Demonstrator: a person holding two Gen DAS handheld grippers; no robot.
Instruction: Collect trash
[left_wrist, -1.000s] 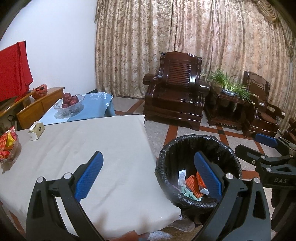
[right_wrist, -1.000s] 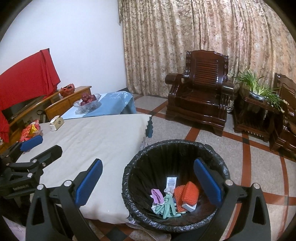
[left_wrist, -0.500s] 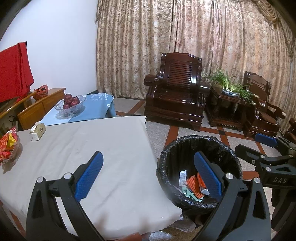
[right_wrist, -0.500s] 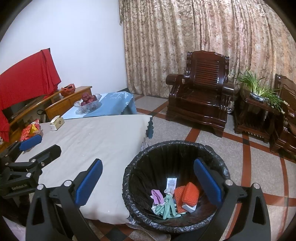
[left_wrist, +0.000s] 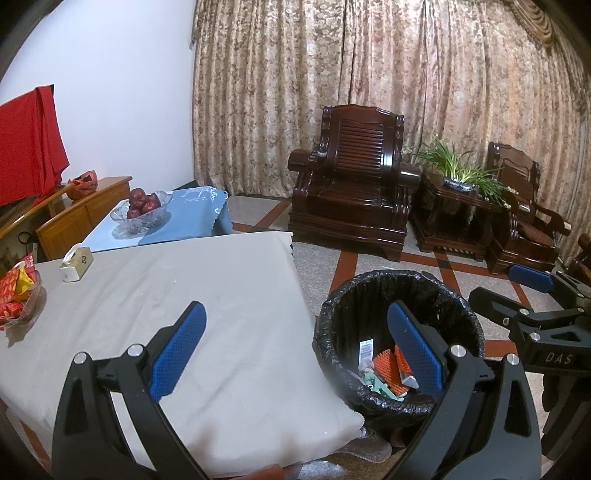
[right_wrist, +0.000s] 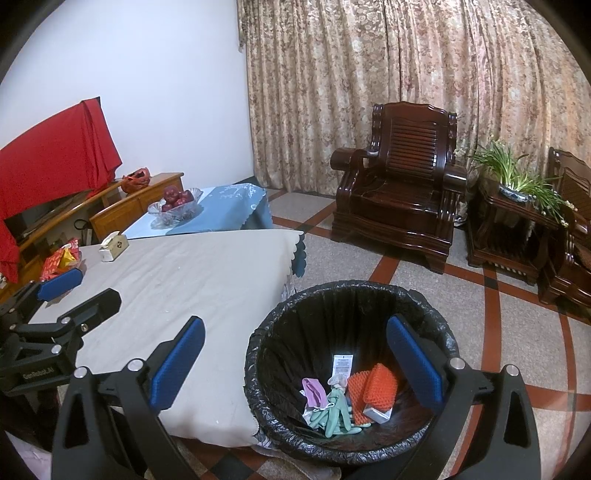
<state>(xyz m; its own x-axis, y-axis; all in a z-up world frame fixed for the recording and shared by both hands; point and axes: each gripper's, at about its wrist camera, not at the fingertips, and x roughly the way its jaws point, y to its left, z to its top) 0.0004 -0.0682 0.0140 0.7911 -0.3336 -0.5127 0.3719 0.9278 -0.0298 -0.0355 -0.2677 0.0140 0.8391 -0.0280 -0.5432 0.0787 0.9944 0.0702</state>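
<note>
Your left gripper (left_wrist: 295, 347): jaws spread wide, nothing held, hovering over edge of beige-cloth tabletop (left_wrist: 184, 295). Your right gripper (right_wrist: 295, 362): jaws equally wide, empty, above round bin with black plastic liner (right_wrist: 439, 332). Bin stands on floor just beside tabletop corner. Trash lies at bin bottom: orange mesh foam sleeve (right_wrist: 373, 387), pale green rubber glove (right_wrist: 332, 411), pink scrap (right_wrist: 314, 391), white printed label (right_wrist: 341, 364). On tabletop far side: small tissue box (left_wrist: 77, 264), dish of red snack packets (left_wrist: 18, 288).
</note>
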